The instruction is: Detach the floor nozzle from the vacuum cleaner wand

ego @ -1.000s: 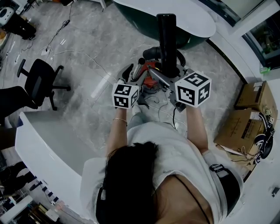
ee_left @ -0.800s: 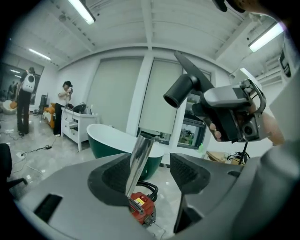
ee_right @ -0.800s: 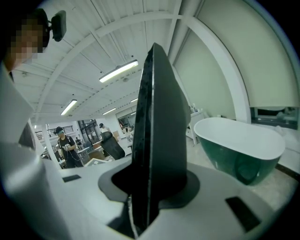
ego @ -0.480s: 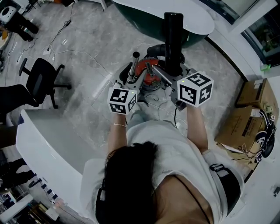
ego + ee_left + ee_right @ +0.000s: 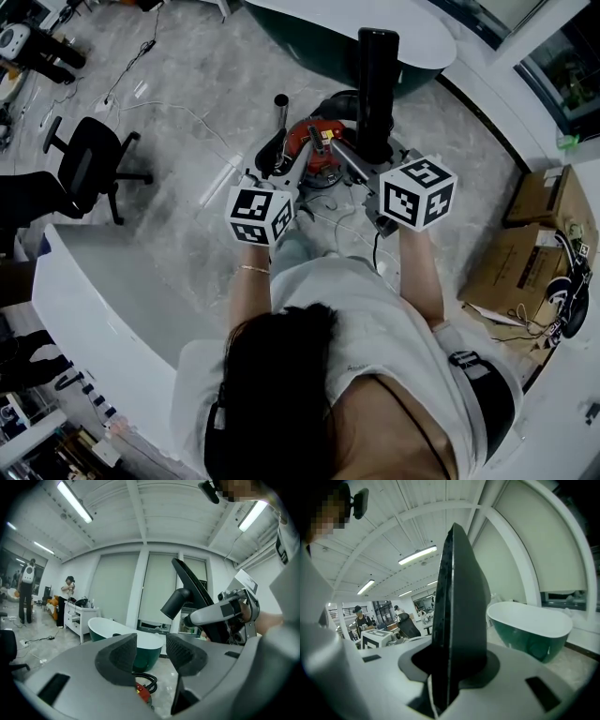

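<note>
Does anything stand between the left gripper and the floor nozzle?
Nothing visible does. The left gripper, whose empty jaws have just been closing, looks at the floor nozzle through open air; the right gripper clamps it.

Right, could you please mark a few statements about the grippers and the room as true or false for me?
1. The right gripper is shut on the black floor nozzle. True.
2. The left gripper grips the wand. False: its jaws, which have just been closing a little, stand apart with nothing between them.
3. A green bathtub with a white rim stands beyond the red vacuum cleaner. True.
4. The office chair stands on the person's right. False: it is on the left.
</note>
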Demonstrator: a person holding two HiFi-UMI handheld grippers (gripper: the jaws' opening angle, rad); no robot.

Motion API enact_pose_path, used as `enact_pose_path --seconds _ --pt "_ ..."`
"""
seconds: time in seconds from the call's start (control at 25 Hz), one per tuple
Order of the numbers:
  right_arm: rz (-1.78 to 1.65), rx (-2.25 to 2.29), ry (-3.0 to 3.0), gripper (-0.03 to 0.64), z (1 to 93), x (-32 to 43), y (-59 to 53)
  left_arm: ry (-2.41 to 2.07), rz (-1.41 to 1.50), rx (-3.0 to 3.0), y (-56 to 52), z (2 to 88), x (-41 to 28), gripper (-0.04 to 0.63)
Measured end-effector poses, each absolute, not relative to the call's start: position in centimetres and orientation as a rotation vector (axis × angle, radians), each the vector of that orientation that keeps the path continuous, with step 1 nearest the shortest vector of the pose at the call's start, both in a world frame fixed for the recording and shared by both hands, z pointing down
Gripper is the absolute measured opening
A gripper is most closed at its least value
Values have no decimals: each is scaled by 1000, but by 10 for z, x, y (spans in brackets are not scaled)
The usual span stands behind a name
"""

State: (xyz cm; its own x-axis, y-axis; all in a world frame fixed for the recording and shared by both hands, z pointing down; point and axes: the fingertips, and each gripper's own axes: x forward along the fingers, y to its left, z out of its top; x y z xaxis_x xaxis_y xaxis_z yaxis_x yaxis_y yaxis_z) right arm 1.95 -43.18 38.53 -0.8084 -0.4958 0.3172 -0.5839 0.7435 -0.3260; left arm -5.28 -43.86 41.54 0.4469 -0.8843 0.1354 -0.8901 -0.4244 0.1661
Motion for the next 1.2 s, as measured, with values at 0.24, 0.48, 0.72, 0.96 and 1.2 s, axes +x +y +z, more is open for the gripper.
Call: enact_pose_path --seconds 0.24,0.48,0.72,0.96,1.2 --pt "606 859 -2747 124 384 29 -419 -1603 44 2462 -423 409 -48 136" --pt "533 854 -2727 124 390 38 -407 -1668 89 2398 -410 415 -46 50" --pt "534 850 -2738 124 392 44 -399 -1675 90 2280 -399 423 -42 5" --pt "529 843 -2742 124 399 51 -385 -1632 106 2219 -384 430 -24 3" --pt "509 866 -2736 124 404 61 -374 -1669 90 2186 -368 422 -17 3"
